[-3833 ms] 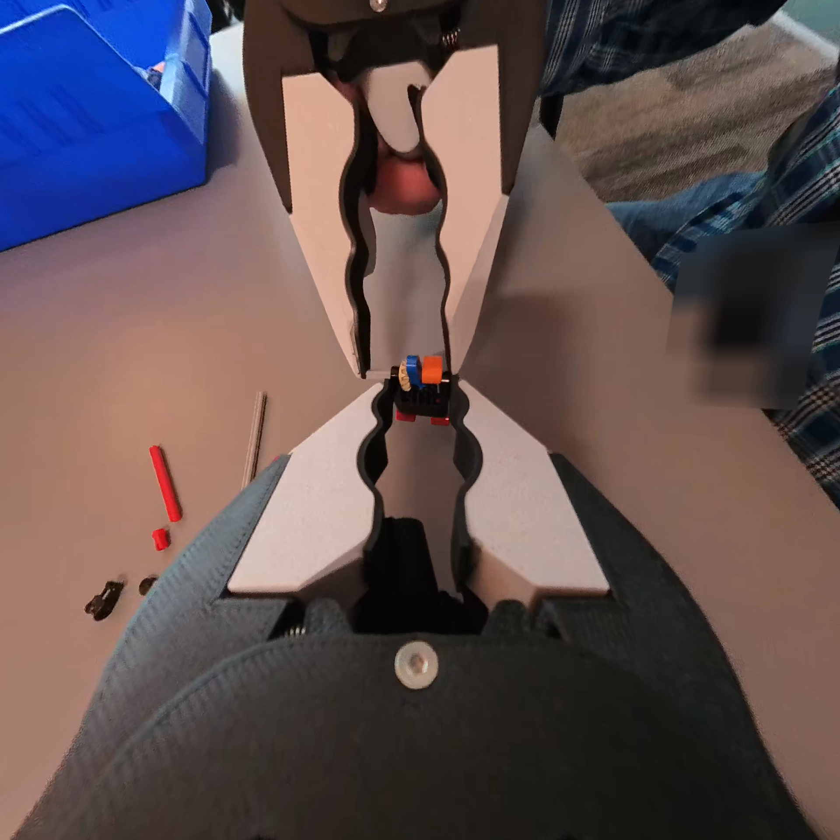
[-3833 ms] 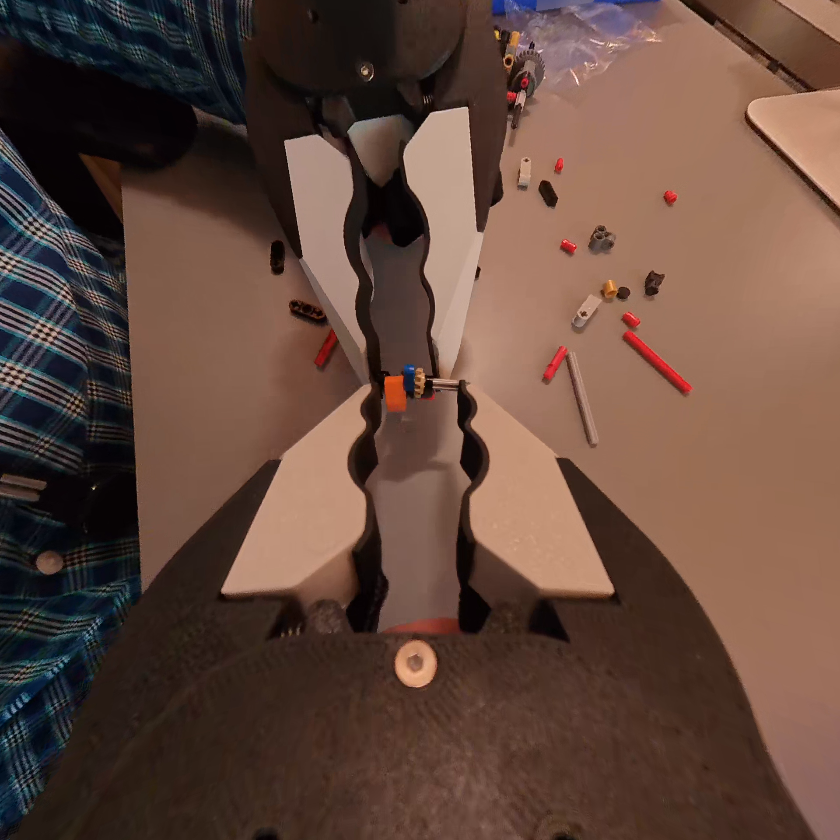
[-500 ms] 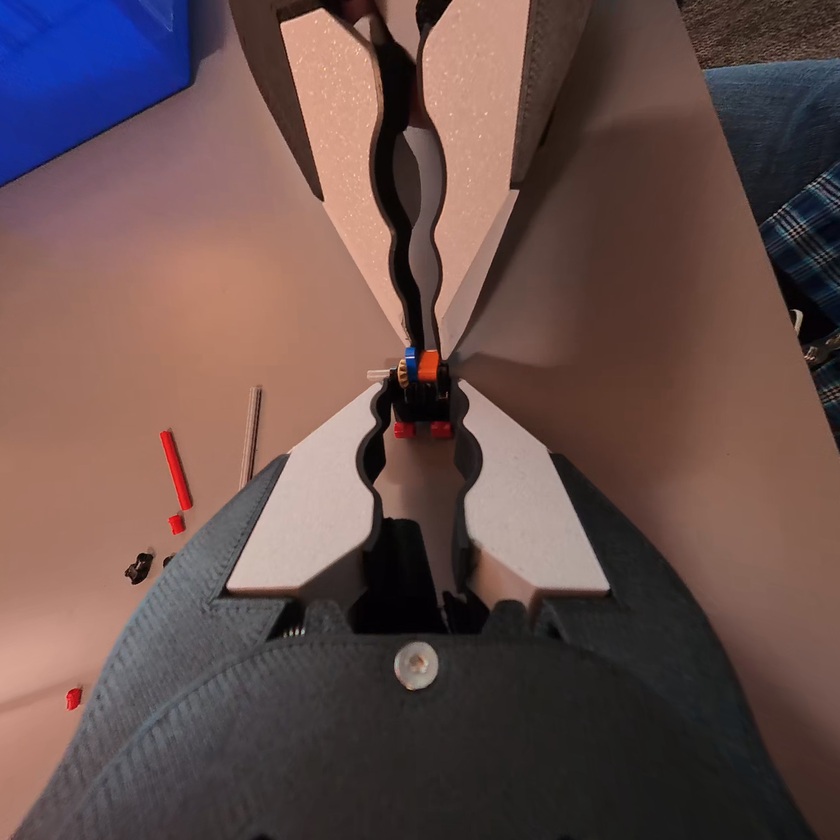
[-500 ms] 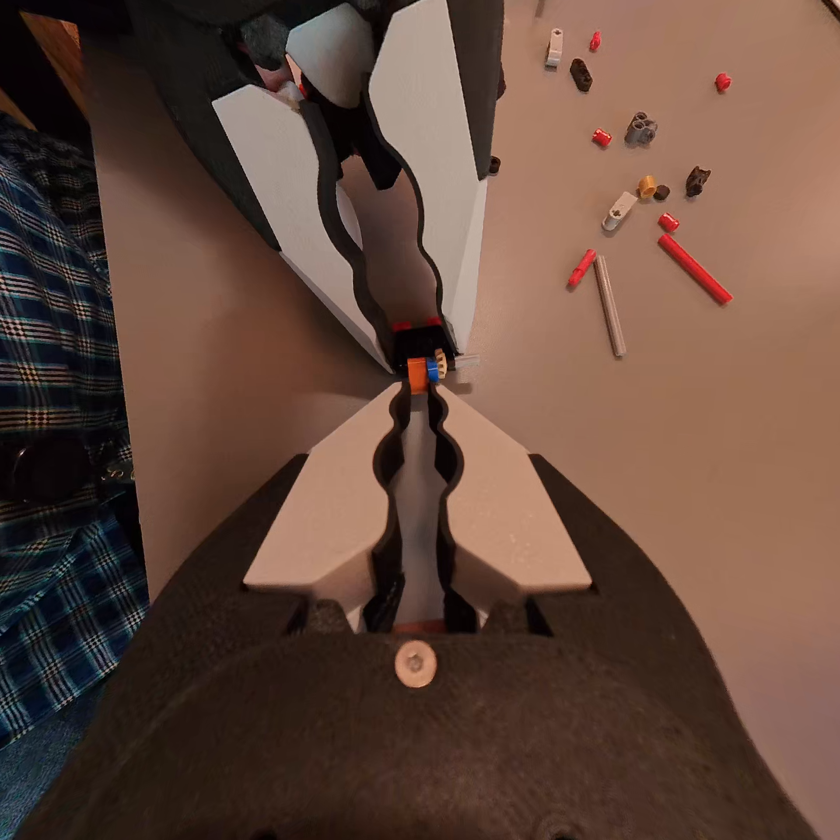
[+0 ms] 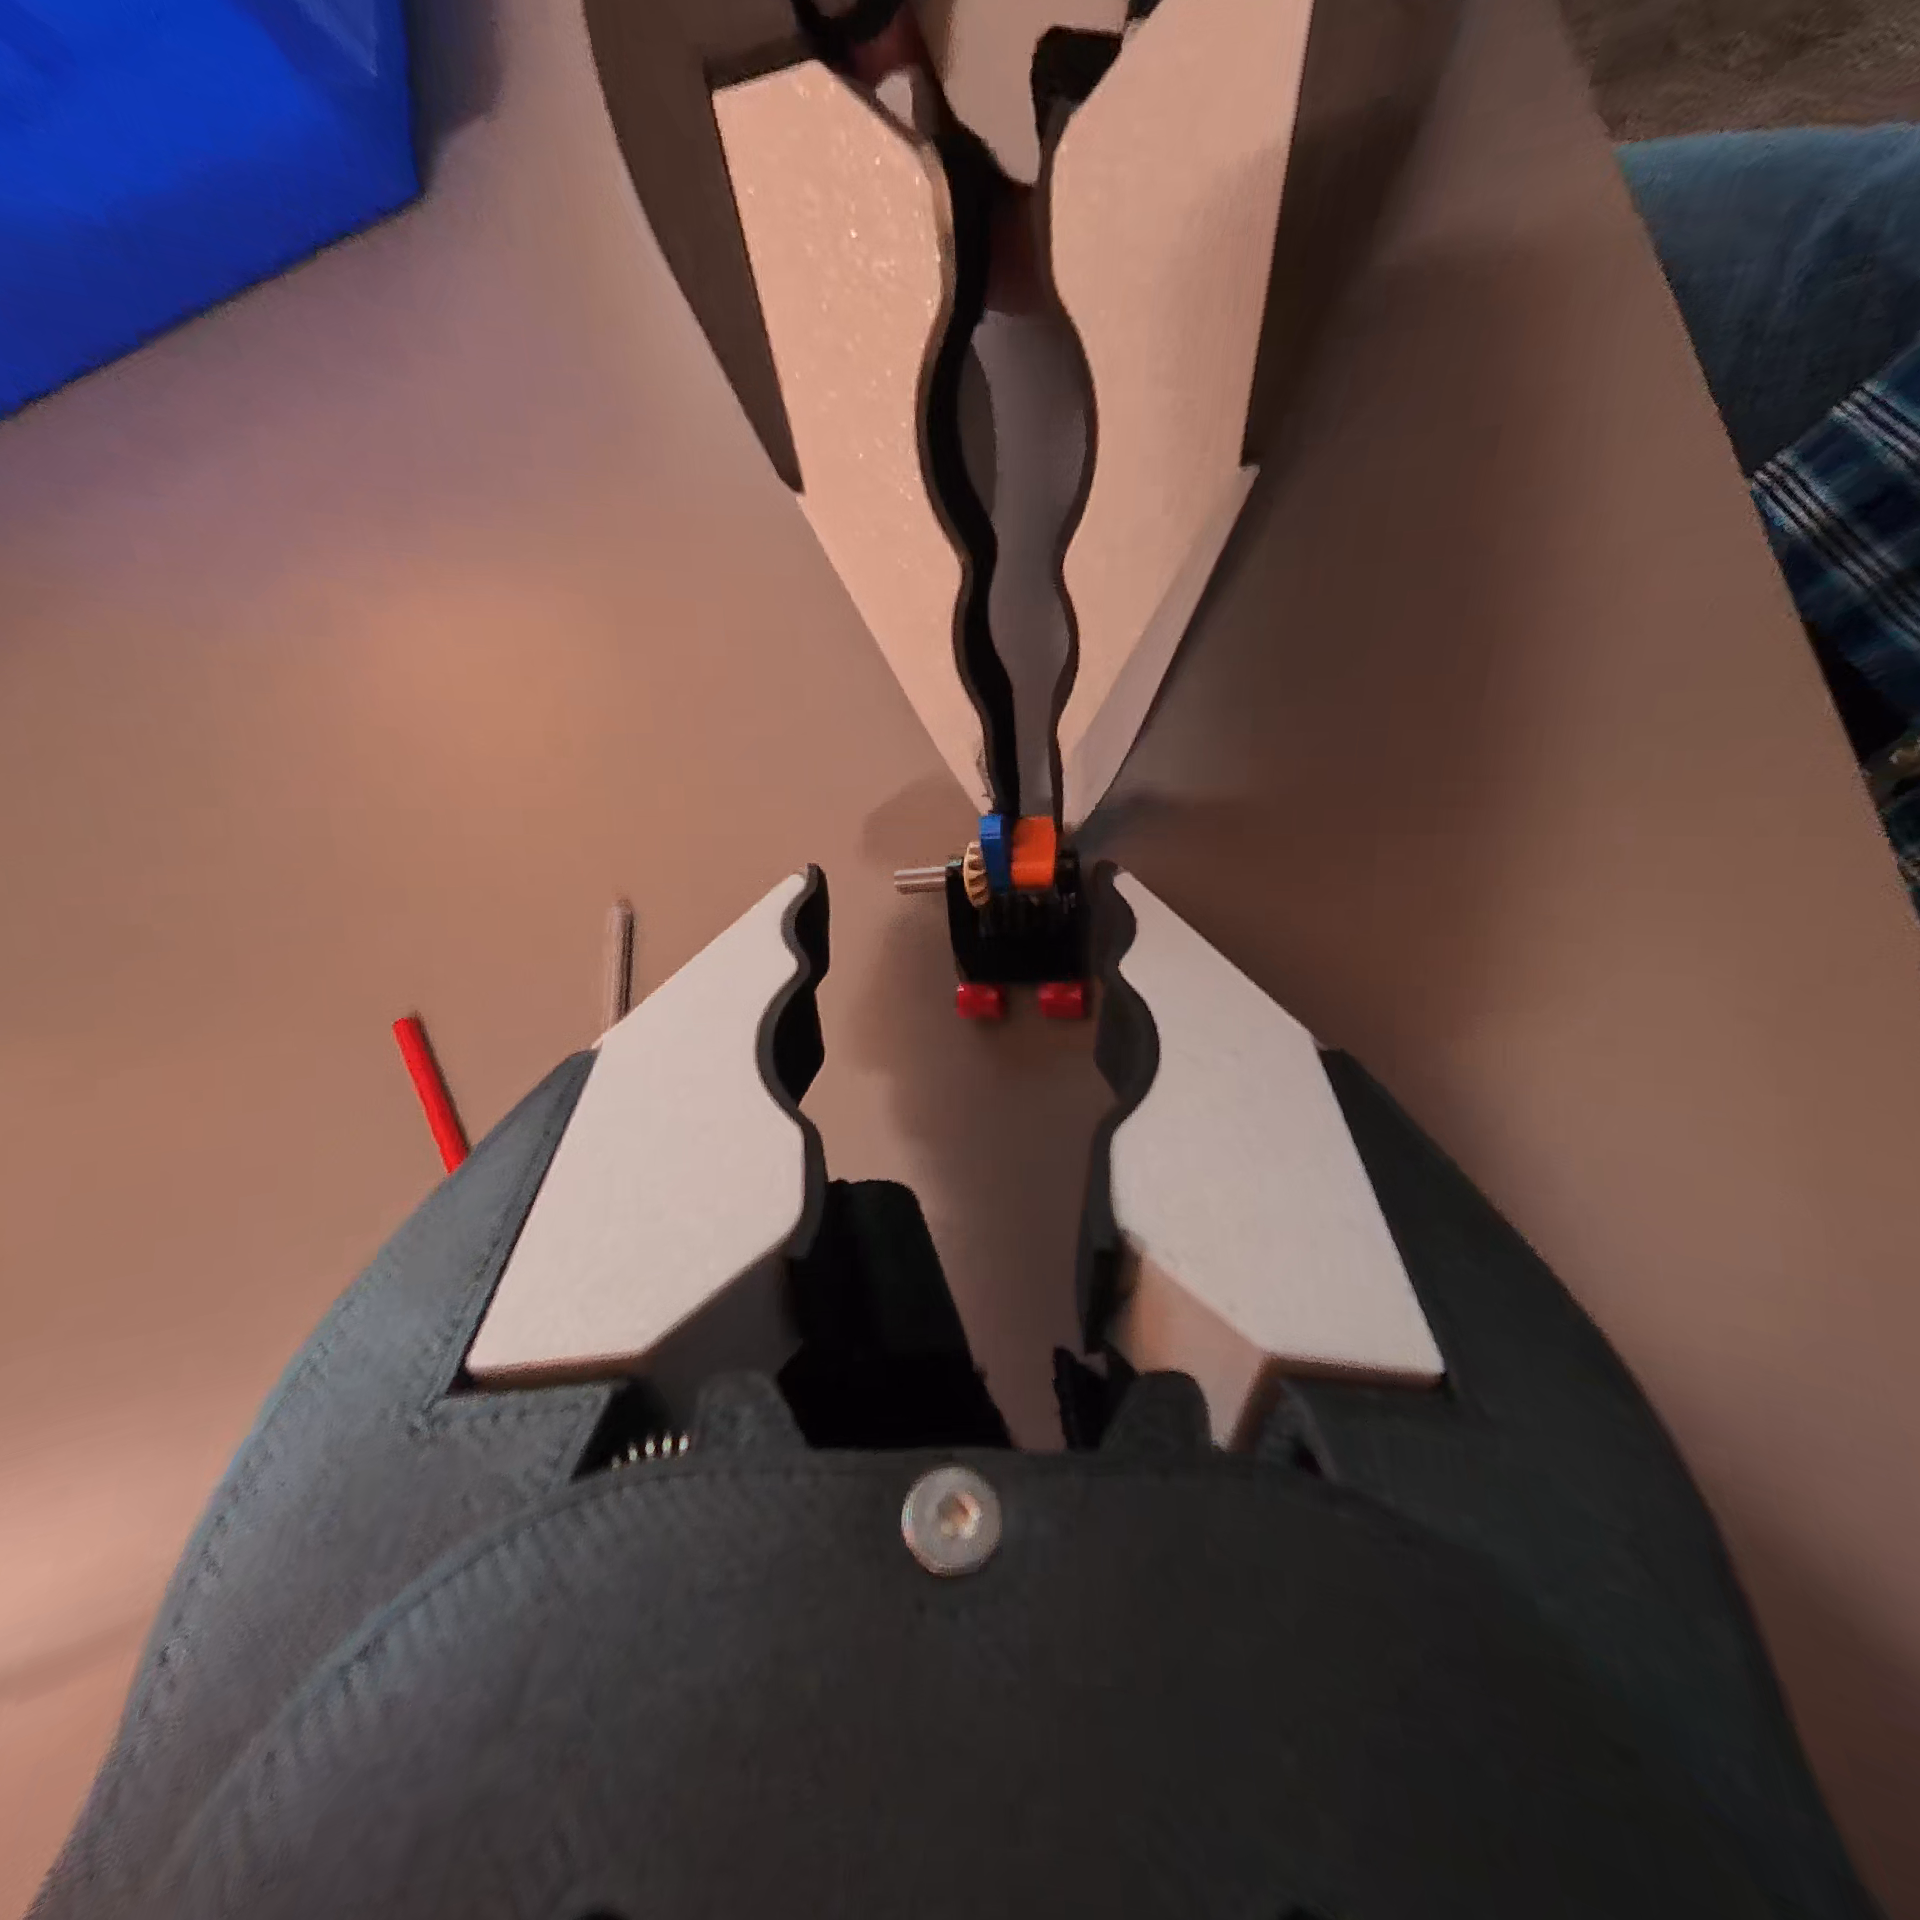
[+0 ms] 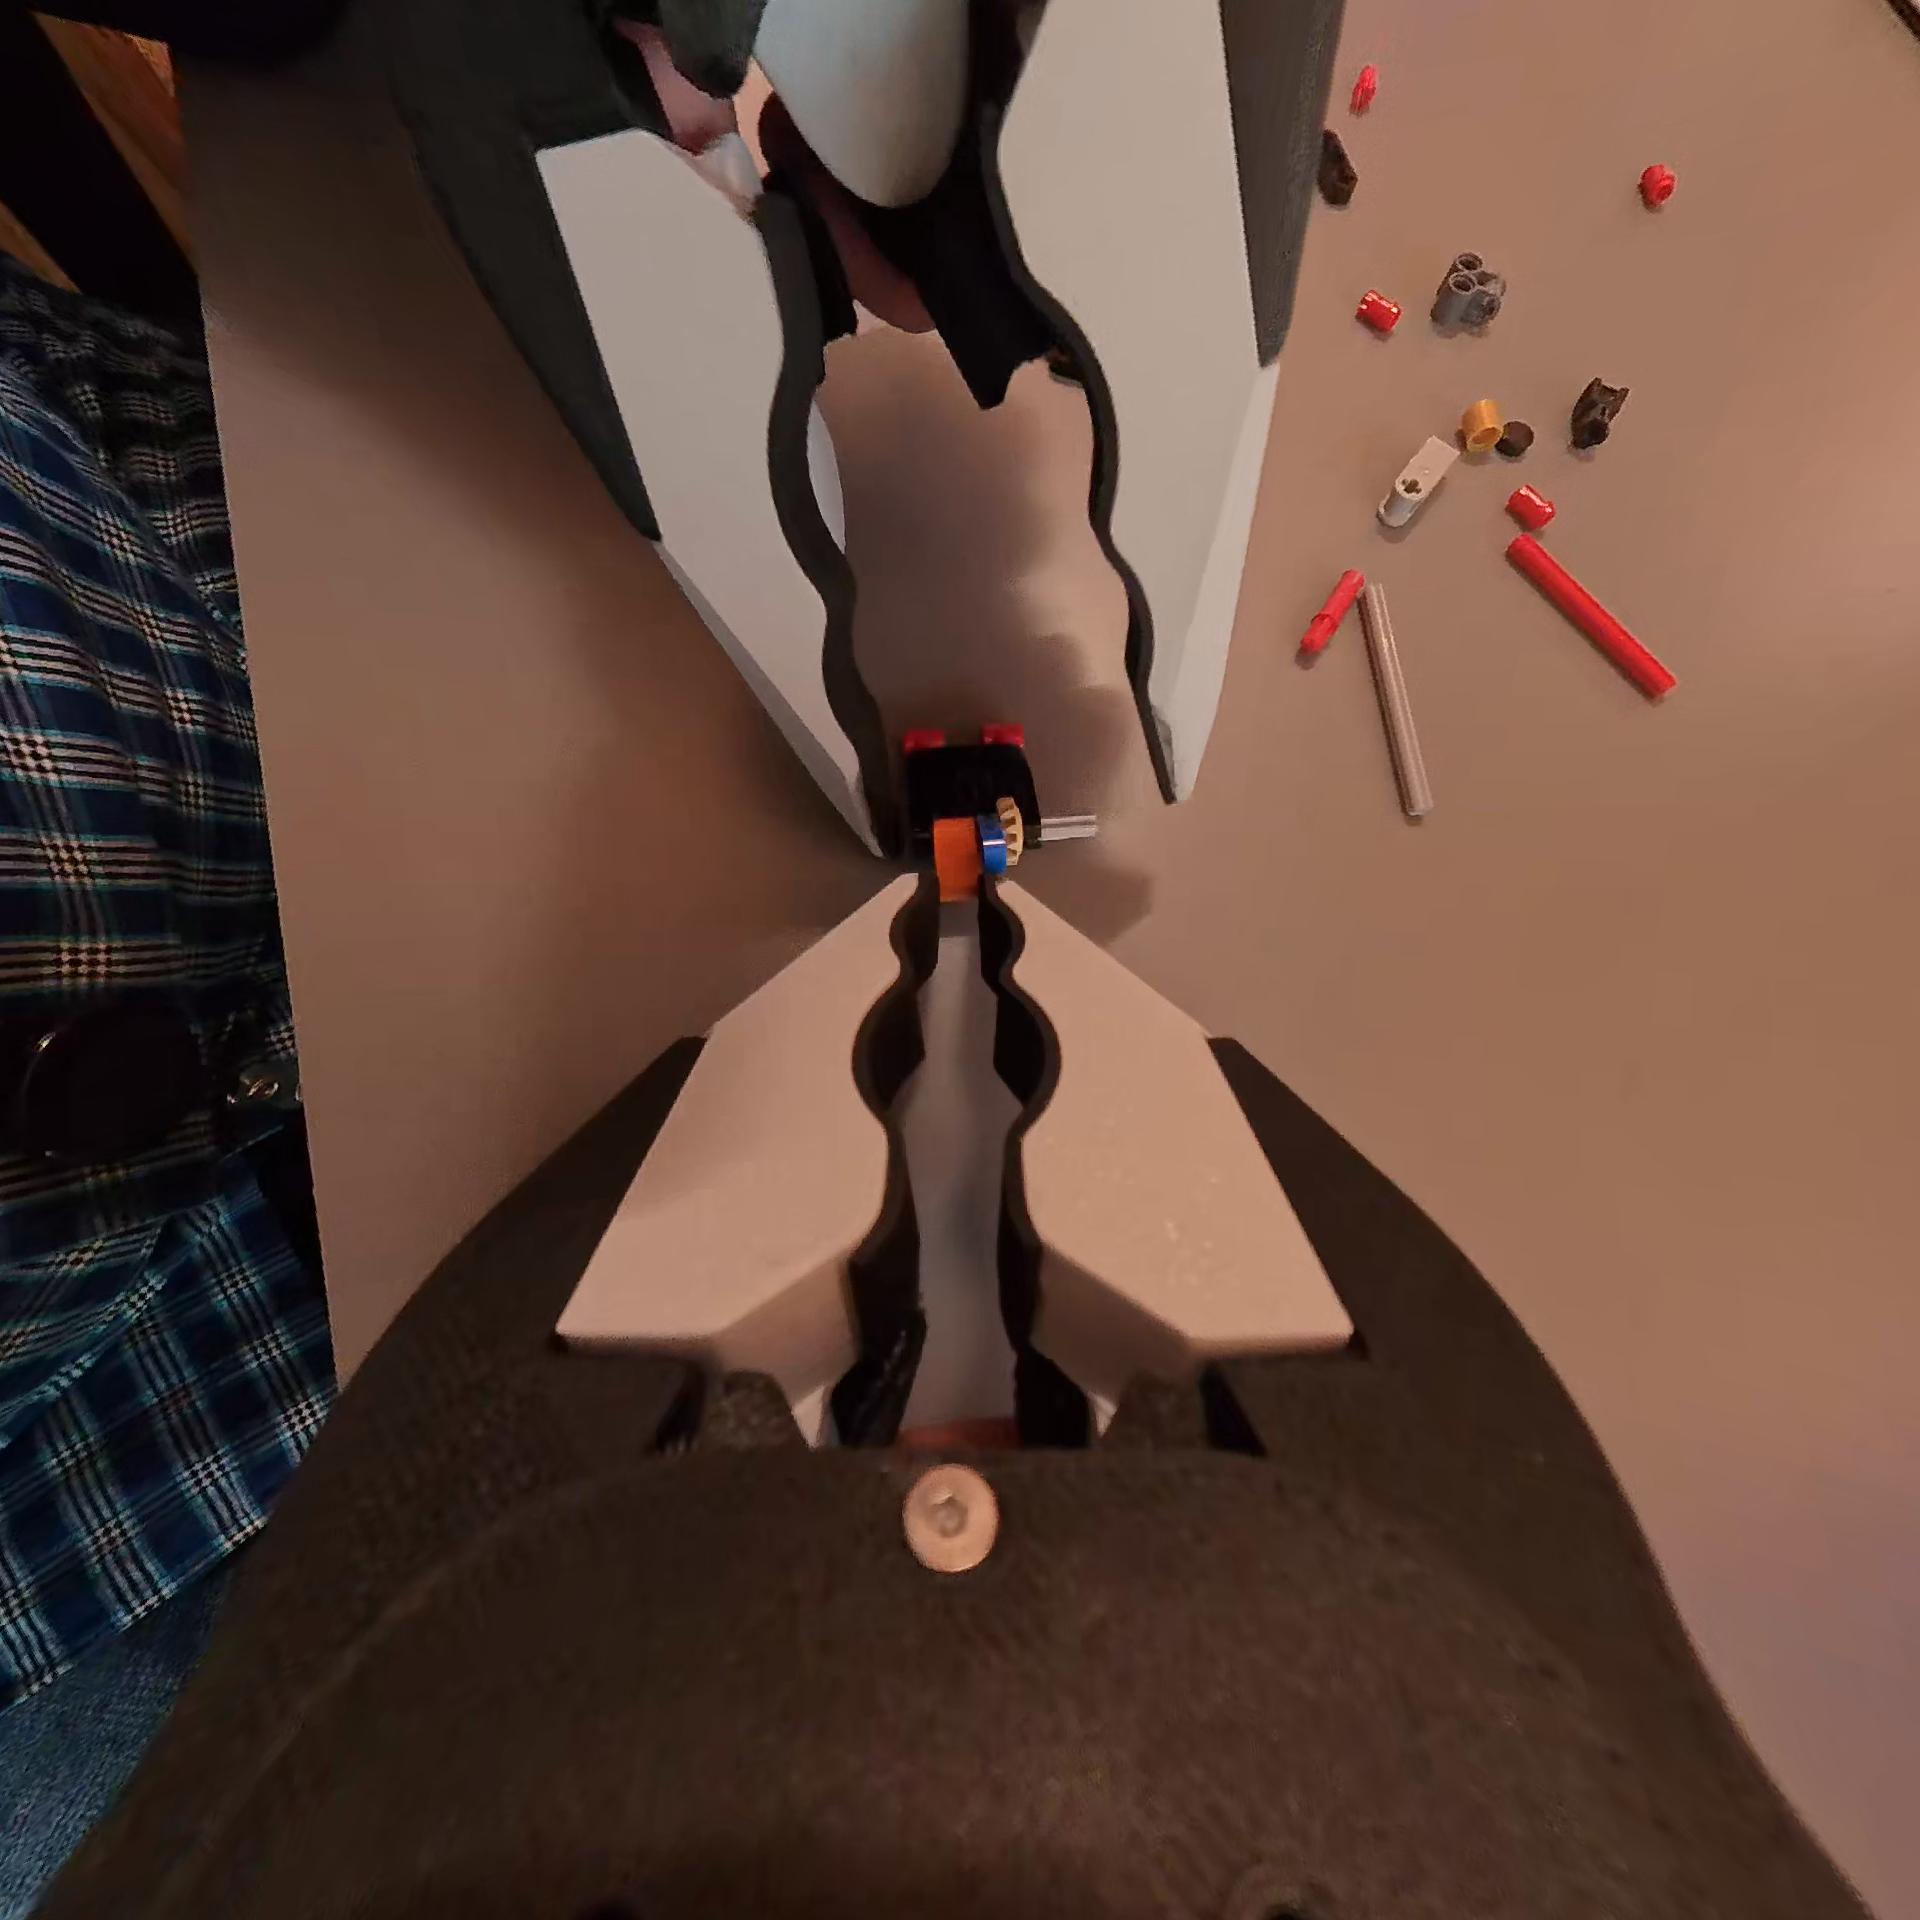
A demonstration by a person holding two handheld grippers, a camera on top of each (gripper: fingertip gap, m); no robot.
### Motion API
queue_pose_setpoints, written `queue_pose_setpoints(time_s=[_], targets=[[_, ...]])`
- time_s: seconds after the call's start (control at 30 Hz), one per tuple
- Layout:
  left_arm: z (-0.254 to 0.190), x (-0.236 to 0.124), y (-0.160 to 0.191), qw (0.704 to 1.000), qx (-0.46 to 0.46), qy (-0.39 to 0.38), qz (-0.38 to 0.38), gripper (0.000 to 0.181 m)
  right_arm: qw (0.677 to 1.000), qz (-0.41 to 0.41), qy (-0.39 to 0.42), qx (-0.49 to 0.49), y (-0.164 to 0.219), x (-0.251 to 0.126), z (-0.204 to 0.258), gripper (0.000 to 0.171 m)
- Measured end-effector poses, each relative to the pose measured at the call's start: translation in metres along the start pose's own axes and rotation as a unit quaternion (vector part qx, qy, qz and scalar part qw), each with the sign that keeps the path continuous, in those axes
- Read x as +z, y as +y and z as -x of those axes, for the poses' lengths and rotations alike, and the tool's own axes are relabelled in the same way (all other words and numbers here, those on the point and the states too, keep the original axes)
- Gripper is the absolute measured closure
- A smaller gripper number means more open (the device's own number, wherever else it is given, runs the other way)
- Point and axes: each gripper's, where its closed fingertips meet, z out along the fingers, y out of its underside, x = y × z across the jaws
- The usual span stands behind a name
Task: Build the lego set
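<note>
A small lego assembly (image 5: 1023,930) hangs just above the tan table: a black block with two red pins, and an orange bush, a blue bush, a tan gear and a grey axle at its far end. My left gripper (image 5: 966,894) is open, its fingers on either side of the block; one fingertip (image 6: 871,800) sits against the block's side. My right gripper (image 6: 956,883) comes from the opposite side and is shut on the orange bush (image 6: 954,852). In the left wrist view the right gripper (image 5: 1023,805) points down from the top. The assembly also shows in the right wrist view (image 6: 966,779).
Loose parts lie on the table (image 6: 1558,1039) to the right: a long red axle (image 6: 1590,629), a grey axle (image 6: 1392,696), red pins, a grey connector (image 6: 1467,286), a tan bush and black bits. A blue bin (image 5: 156,187) stands at far left. A person in plaid sits at the table edge. Less than 4 cm separates the two grippers' tips. The grey axle (image 6: 1392,696) sits 6 centimetres or so from the ends of my left fingers.
My left gripper has opened and let go of the black block. My right gripper, earlier open around the axle end, is now shut on the orange bush and alone holds the assembly.
</note>
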Motion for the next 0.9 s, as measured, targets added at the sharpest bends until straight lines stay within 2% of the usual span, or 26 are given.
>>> queue_pose_setpoints(time_s=[0.1,0.27,0.9], targets=[[-0.0006,0.0023,0.0,1.0,-0.008,0.023,-0.001,0.132,1.0,0.0,-0.001,0.0,-0.0002,0.0002,0.0,0.167],[-0.0055,0.0037,0.0006,0.999,-0.021,0.045,-0.007,0.146,1.0,0.001,0.0,0.0,0.0,0.0006,-0.0004,0.167],[-0.005,0.0023,-0.0001,1.0,0.014,0.006,-0.024,0.147,1.0,0.001,-0.002,0.005,-0.0002,0.0003,0.0,0.167]])
